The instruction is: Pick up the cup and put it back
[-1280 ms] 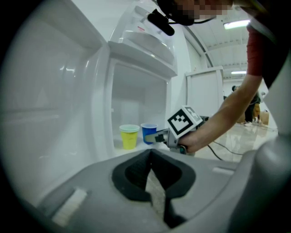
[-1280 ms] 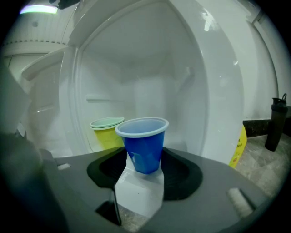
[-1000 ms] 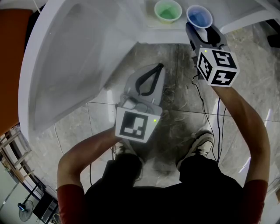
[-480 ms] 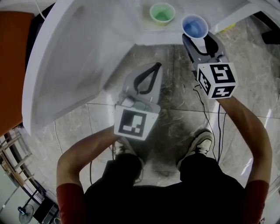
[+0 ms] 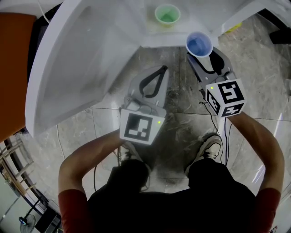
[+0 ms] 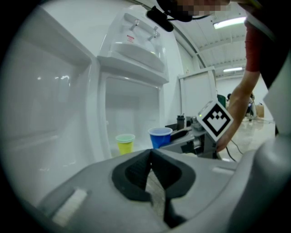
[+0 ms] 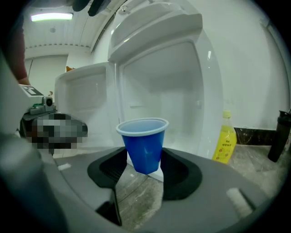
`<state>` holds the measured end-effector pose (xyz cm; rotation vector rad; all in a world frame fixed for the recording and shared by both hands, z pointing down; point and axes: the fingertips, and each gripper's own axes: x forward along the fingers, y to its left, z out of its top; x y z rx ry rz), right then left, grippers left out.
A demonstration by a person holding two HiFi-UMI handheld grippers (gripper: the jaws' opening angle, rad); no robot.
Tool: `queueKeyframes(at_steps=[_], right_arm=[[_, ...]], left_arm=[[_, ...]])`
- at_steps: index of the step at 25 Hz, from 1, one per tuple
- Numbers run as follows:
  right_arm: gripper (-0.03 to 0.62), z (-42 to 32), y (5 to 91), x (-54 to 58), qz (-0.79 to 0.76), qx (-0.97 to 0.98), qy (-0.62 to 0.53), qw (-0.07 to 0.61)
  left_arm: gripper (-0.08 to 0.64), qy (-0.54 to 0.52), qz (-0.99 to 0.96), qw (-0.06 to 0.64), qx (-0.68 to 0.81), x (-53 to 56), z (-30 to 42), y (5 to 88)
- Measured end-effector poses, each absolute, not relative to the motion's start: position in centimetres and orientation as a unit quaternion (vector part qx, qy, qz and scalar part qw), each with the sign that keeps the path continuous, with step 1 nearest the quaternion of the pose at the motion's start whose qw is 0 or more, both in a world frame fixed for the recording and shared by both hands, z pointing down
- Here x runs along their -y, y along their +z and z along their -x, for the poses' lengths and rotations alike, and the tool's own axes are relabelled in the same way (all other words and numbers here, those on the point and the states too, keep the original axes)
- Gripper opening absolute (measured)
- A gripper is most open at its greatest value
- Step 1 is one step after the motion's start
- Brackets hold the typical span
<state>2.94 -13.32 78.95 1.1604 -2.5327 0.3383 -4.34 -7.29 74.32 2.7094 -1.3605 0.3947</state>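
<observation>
Left gripper [image 6: 151, 154]: jaws pressed together, empty, above the floor [image 5: 182, 98].
Right gripper [image 7: 144, 160]: jaws pinching the blue cup [image 7: 144, 142].
Blue cup: upright, in the air, just off the white shelf [image 5: 152, 35].
Green cup [image 5: 167, 13]: farther back, on the shelf.

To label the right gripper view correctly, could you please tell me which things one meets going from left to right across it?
The blue cup between the jaws → yellow bottle → dark bottle at the right edge.
</observation>
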Motion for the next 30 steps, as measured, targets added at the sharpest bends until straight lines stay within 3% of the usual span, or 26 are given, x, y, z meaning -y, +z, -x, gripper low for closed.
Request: queueKeyframes(at_steps=[16,30], right_arm=[[0.229,-2.0,83.7,7.5,-0.344,0.899,0.152,0.225],[0.229,-1.5,84.0,7.2,-0.333,0.902,0.154,0.227]], left_arm=[[-0.002,0.146,-0.889,0.030,0.433,6.7,4.5,75.3],[-0.002,0.153,-0.884,0.065,0.437,6.8,4.7,76.7]])
